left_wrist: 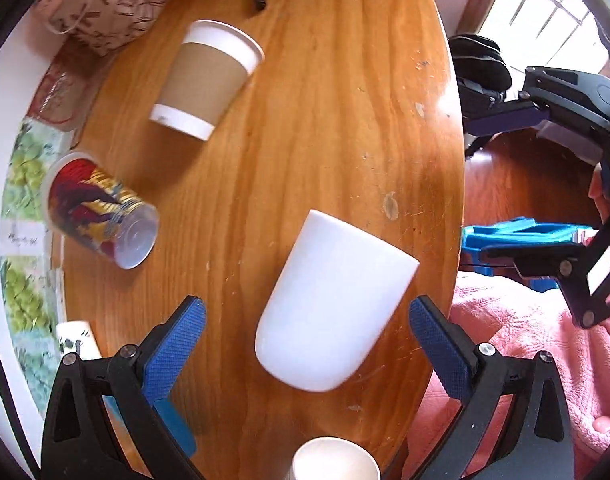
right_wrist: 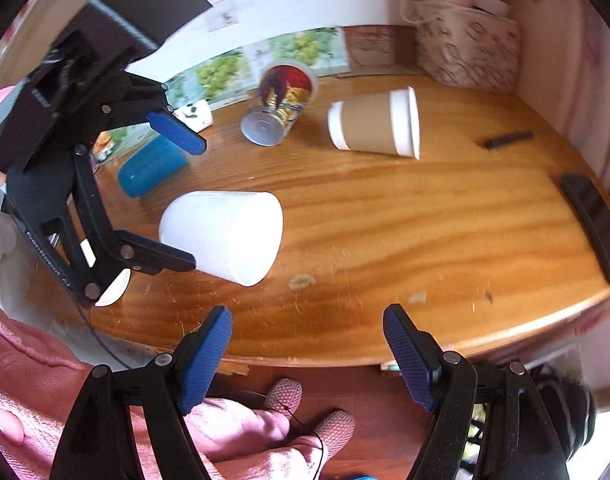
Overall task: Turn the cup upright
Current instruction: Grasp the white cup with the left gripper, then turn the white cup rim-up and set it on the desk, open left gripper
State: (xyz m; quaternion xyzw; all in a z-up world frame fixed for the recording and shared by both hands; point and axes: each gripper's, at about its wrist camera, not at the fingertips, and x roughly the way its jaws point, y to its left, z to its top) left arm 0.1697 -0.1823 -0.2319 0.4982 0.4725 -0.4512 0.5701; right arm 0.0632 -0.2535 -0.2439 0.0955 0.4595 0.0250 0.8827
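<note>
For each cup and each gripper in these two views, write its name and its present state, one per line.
white cup: on its side, between the left fingers
brown-sleeved paper cup: on its side
printed clear cup: on its side
blue cup: on its side
left gripper: open
right gripper: open, holding nothing

The table (left_wrist: 325, 100) was noted as varnished wood, glossy, with fine scratches. The white cup (left_wrist: 329, 304) appeared smooth and matt. A paper cup (left_wrist: 209, 80) was wrapped in a brown cardboard sleeve. The printed cup (left_wrist: 101, 212) was clear, shiny plastic. The left gripper's fingers (left_wrist: 189, 328) were faced with blue textured pads on black plastic.
</note>
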